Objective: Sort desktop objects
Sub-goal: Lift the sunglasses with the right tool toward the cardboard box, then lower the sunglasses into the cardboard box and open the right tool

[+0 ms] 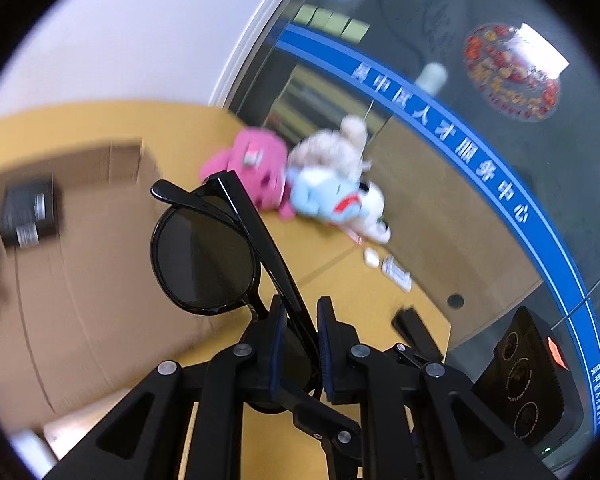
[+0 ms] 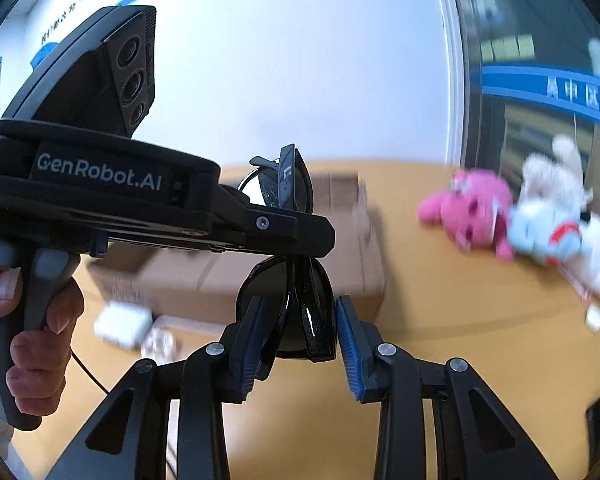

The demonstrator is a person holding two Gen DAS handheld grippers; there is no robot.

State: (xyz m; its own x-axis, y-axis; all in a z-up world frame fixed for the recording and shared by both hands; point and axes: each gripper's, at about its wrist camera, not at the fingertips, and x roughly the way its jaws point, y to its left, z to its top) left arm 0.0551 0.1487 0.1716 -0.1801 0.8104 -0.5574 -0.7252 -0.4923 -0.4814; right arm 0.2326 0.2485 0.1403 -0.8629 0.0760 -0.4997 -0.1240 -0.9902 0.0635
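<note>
Step in hand: carrying a pair of folded sunglasses [image 1: 204, 248], lifted clear of the counter [image 2: 440, 344].

Left gripper [image 1: 302, 344]: jaws narrow, pinched on the frame near the bridge; one lens sticks up ahead of the pads.

Right gripper [image 2: 296, 332]: the other lens sits between its blue pads. The left pad looks against the lens; a gap shows at the right pad, so I cannot tell whether it truly grips.

Next move, as I judge it: take the sunglasses to the cardboard box [image 1: 84, 240] near the counter's left edge and release with care; lenses scratch easily.

Around: a heap of plush toys [image 2: 512, 220] at the far edge by the glass wall; small white items [image 2: 124, 326] in front of the box. Nothing blocks the way to the box.
</note>
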